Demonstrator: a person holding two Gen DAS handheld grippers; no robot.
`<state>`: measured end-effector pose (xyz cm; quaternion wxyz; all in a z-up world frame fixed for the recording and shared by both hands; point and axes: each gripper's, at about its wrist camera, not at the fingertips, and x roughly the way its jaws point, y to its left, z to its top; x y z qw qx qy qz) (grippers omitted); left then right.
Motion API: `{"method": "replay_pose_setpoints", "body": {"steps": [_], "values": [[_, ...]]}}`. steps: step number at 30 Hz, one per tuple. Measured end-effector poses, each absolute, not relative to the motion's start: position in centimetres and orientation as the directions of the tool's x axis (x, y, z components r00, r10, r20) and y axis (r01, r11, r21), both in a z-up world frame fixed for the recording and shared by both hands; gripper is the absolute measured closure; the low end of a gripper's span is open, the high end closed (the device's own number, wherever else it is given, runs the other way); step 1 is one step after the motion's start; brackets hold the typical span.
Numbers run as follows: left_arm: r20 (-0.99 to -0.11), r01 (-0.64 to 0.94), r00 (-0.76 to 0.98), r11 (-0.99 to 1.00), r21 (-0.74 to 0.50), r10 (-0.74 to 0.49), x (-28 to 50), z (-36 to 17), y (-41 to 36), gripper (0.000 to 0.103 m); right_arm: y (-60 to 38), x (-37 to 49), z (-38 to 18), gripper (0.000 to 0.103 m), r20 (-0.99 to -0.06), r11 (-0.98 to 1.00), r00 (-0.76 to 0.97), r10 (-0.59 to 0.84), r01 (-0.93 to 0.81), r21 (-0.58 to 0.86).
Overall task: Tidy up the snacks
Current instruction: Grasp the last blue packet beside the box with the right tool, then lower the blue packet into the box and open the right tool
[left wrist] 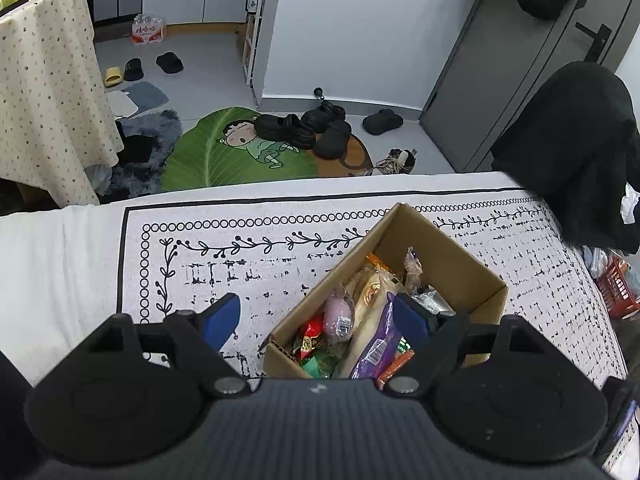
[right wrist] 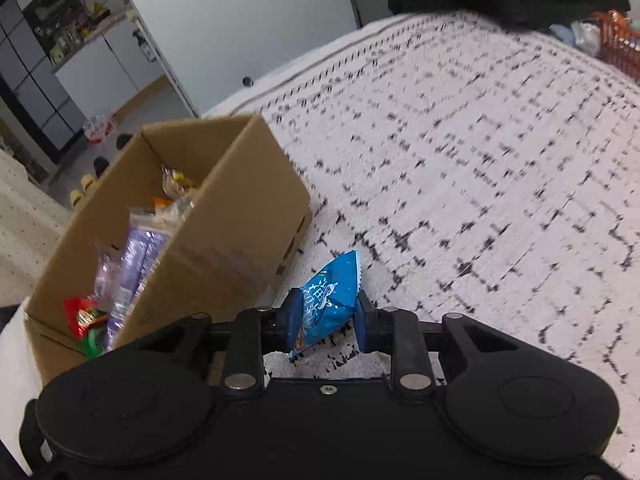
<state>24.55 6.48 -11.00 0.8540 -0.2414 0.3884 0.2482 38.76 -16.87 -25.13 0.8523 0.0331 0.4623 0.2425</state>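
Right gripper (right wrist: pixel 325 320) clamped on blue snack packet (right wrist: pixel 328 300), just right of the cardboard box (right wrist: pixel 224 240).
Left gripper (left wrist: pixel 316 320) spread wide, holding nothing, above the box's near end.

Blue snack packet (right wrist: pixel 329 303) pinched upright beside snack-filled cardboard box (right wrist: pixel 224 236).

- A left gripper (left wrist: pixel 318 320) fills the bottom of the frame, its two blue fingers (left wrist: pixel 222 318) spread wide apart and holding nothing.
- Just beyond it, right of centre, an open cardboard box (left wrist: pixel 452 258) sits on a white cloth (left wrist: pixel 248 248) printed with black borders.
- Inside the box lie snack packets, among them a purple packet (left wrist: pixel 378 346), a pink one (left wrist: pixel 339 314) and a red one (left wrist: pixel 312 334).
- Past the cloth, in the upper middle, black shoes (left wrist: pixel 308 128) rest on a green leaf-shaped mat (left wrist: pixel 208 156).
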Motion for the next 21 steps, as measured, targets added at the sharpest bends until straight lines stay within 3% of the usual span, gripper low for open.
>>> {"method": "replay_pose_setpoints", "body": {"steps": [12, 21], "values": [[-0.785, -0.613, 0.566, 0.765, -0.195, 0.253, 24.4, -11.2, 6.6, 0.020, -19.2, 36.2, -18.3, 0.077, -0.640, 0.880, 0.608, 0.470, -0.378, 0.287], [-0.789, -0.613, 0.556, 0.769, -0.179, 0.260, 24.6, -11.6, 6.4, 0.020, -17.7, 35.9, -16.5, 0.077, -0.563, 0.846, 0.632, 0.532, -0.423, 0.325]]}}
